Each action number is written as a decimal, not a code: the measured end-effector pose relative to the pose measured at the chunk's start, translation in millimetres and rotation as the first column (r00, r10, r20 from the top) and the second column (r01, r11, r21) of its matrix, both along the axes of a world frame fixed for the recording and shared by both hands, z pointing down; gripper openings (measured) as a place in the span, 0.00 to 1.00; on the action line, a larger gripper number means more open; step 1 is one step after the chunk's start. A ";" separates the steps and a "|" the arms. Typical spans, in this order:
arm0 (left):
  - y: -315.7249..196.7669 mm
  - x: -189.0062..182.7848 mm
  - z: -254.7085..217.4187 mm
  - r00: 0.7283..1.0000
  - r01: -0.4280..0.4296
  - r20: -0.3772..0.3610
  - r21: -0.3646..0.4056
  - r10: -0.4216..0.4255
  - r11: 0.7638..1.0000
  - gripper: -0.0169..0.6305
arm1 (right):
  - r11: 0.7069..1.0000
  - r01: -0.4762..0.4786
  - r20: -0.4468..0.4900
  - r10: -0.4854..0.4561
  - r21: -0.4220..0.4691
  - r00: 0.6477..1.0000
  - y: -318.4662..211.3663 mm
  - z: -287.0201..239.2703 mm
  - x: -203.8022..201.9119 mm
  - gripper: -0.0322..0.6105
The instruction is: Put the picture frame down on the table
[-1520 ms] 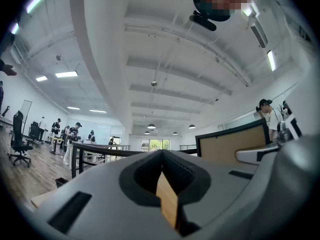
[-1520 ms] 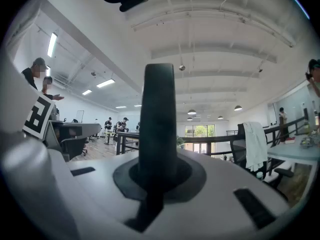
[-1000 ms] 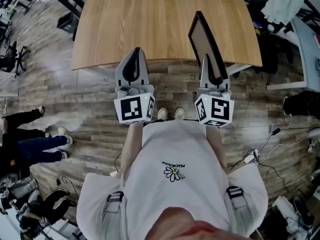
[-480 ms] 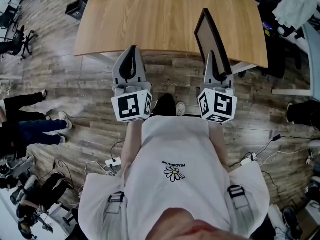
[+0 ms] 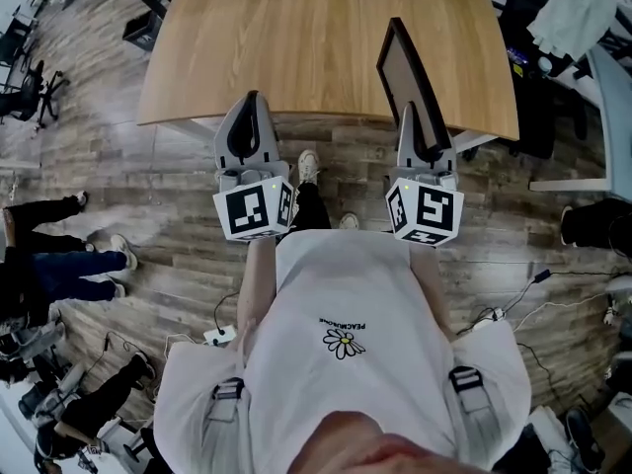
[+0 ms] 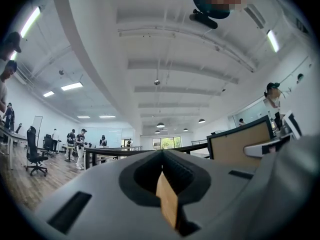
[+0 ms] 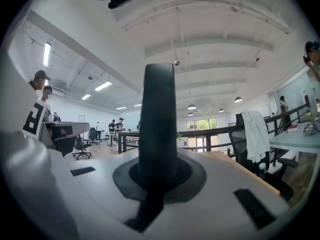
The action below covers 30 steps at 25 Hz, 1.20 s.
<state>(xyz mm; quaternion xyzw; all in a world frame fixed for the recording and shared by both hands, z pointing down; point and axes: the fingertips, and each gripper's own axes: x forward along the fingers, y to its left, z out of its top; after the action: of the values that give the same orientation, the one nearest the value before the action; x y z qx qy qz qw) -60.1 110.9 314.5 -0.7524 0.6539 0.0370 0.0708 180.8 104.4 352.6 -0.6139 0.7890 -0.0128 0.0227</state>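
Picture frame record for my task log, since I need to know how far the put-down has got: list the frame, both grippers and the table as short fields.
picture frame: dark, standing on edge, above the table's near right part
right gripper: jaws shut on the picture frame's near end
left gripper: jaws together, nothing held, by the table's near edge
table: light wooden top
contact between frame and table: cannot tell
laid flat: not yet

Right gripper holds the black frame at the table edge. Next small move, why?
Probably ease it forward and down onto the light wooden table: the right gripper is shut on the black rectangular picture frame, which stands upright over the table's near edge, apparently not yet set down.
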 end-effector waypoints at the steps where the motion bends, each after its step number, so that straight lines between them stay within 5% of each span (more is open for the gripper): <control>1: -4.8 1.1 1.0 1.000 -0.008 -0.005 0.002 0.008 1.000 0.05 | 1.000 -0.008 -0.006 0.008 0.007 1.000 -1.8 -1.8 1.5 0.08; 13: -88.8 -3.2 9.1 0.996 -0.082 -0.044 -0.001 0.082 0.997 0.05 | 0.996 -0.084 -0.051 0.084 0.012 0.995 -63.0 3.4 -3.9 0.08; 30: -284.6 -64.2 1.9 0.982 -0.184 -0.052 -0.025 0.182 0.983 0.05 | 0.981 -0.191 -0.135 0.191 0.010 0.972 -232.4 -19.1 -73.0 0.08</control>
<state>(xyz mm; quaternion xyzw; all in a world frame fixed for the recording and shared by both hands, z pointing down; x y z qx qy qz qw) -124.4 -173.7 316.4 -0.8091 0.5840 0.0524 0.0396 107.8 -127.9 333.5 -0.6865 0.7259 0.0301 -0.0307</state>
